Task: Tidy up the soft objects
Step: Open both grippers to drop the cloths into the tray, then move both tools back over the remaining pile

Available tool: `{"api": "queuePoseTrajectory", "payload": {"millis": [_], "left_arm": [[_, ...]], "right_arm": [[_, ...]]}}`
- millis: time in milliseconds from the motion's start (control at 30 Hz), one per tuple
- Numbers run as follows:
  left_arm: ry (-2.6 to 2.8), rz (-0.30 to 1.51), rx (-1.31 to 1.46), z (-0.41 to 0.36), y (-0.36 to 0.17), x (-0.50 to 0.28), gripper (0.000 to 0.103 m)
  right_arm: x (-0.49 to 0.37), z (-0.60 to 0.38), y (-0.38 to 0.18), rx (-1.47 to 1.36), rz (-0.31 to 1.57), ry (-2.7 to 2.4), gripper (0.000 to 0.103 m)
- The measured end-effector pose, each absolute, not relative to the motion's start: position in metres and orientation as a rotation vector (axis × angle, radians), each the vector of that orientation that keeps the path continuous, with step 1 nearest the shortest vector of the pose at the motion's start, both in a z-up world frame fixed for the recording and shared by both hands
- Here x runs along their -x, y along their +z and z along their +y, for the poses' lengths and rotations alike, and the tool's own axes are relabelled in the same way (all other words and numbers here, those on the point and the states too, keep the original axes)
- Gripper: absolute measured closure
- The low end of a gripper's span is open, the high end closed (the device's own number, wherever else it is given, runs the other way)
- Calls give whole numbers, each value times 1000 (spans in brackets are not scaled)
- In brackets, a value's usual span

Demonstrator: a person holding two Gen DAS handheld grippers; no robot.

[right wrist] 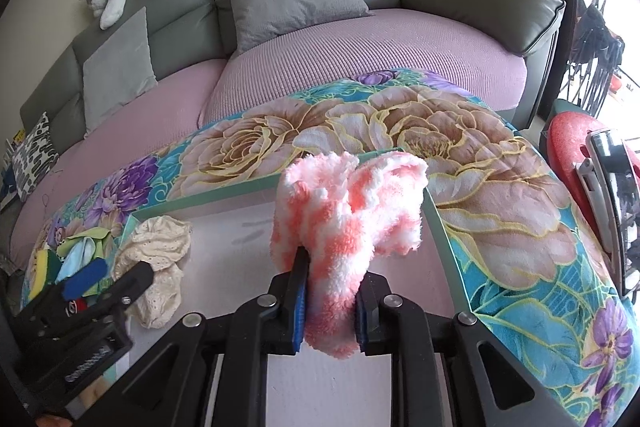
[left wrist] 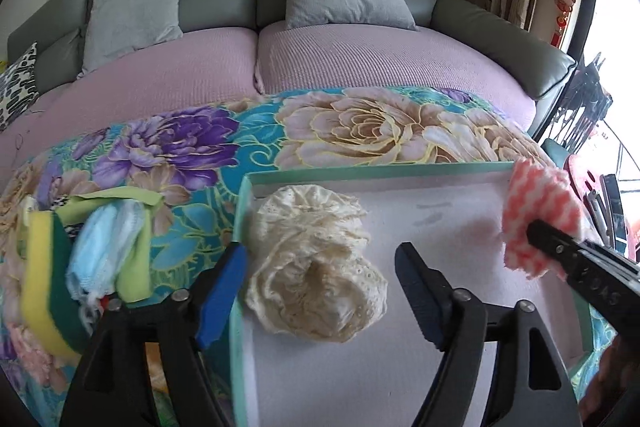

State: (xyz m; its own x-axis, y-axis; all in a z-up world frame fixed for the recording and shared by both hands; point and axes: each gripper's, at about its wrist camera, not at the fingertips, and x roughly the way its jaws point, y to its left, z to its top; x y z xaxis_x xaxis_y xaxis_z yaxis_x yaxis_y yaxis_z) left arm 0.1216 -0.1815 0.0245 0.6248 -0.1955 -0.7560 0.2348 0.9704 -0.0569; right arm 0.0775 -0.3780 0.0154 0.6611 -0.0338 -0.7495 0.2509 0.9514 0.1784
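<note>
Across the lower centre of both views lies the shallow green tray (left wrist: 256,183), the cream lace cloth (left wrist: 316,267) resting in its left part between the wide-open, empty left gripper (left wrist: 320,291). At centre of the right wrist view, the right gripper (right wrist: 330,301) is clamped on the pink fluffy cloth (right wrist: 348,211) above the tray; placing appears to be in hand, and the next move calls for lowering it beside the lace and releasing.

Embossed letters on the right gripper (left wrist: 530,227) are too blurred to read.
</note>
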Motion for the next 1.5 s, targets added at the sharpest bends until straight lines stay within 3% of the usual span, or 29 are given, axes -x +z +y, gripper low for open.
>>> {"api": "queuePoseTrajectory", "payload": {"millis": [167,333,467,567,633,667,700,1233,1500], "left_arm": [[-203,803,-26,-164,49,-110,18],[-145,771,29,-139,63,-103,10],[-87,755,73,-115,69,-99,6],[-45,755,83,-101,67,-96,3],[-21,760,89,-92,63,-94,3],[-8,764,90,-87,61,-93,3],[3,766,90,-84,60,-93,3],[183,718,169,15,68,-60,2],[354,601,227,83,95,-33,2]], "right_arm": [[-79,-375,13,-270,852,-164,81],[-81,-371,11,-230,875,-182,73],[-81,-368,12,-219,877,-191,45],[-82,-363,14,-191,880,-203,33],[-82,-359,15,-165,887,-211,19],[-82,-356,16,-144,890,-218,5],[-82,-353,17,-128,888,-225,0],[-74,-285,59,-24,784,-127,0],[-72,-222,81,-1,704,24,0]]}}
